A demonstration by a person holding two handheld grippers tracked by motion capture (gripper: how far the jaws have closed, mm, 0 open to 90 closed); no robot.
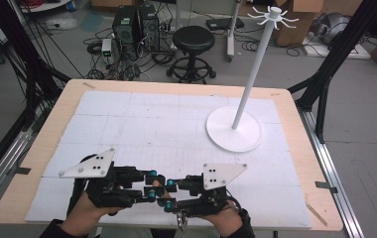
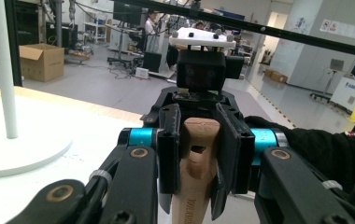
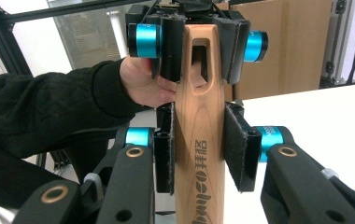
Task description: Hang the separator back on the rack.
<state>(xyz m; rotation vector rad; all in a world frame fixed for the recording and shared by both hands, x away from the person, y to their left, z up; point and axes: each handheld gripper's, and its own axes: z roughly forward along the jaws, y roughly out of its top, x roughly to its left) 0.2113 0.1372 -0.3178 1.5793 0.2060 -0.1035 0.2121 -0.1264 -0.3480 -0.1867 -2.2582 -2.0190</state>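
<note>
Grippers meet nose to nose at the near edge of the worktop (image 1: 37, 183), about midway along it. Left gripper (image 1: 149, 187) and right gripper (image 1: 168, 195) face each other, and 1 wooden handle (image 3: 199, 140) bridges the 2.

Handle: pale wood, flat, with a slot near one end and printed lettering along its length. Its long axis runs from one gripper straight into the other, roughly parallel to the near edge. What is on its other end cannot be told.

Right gripper view: its own fingers (image 3: 236, 149) are closed against the 2 flat sides of the handle lower down, and the left gripper's fingers clamp the slotted end farther up. Left gripper view: the right gripper's fingers (image 2: 168, 149) pinch the handle with the slot between them; the left gripper's own fingertips sit below the frame, so its hold is read from the other view. Both appear closed on the handle, with little gap left.

Judgement: this looks like a hand-over between the 2 grippers; which one lets go cannot be told.

Far right part of the worktop: white stand (image 1: 234, 130), round base, tall pole, ring of hooks (image 1: 275, 16) on top, all bare. It lies well apart from the grippers, nearer the right one. No containers on the worktop.
</note>
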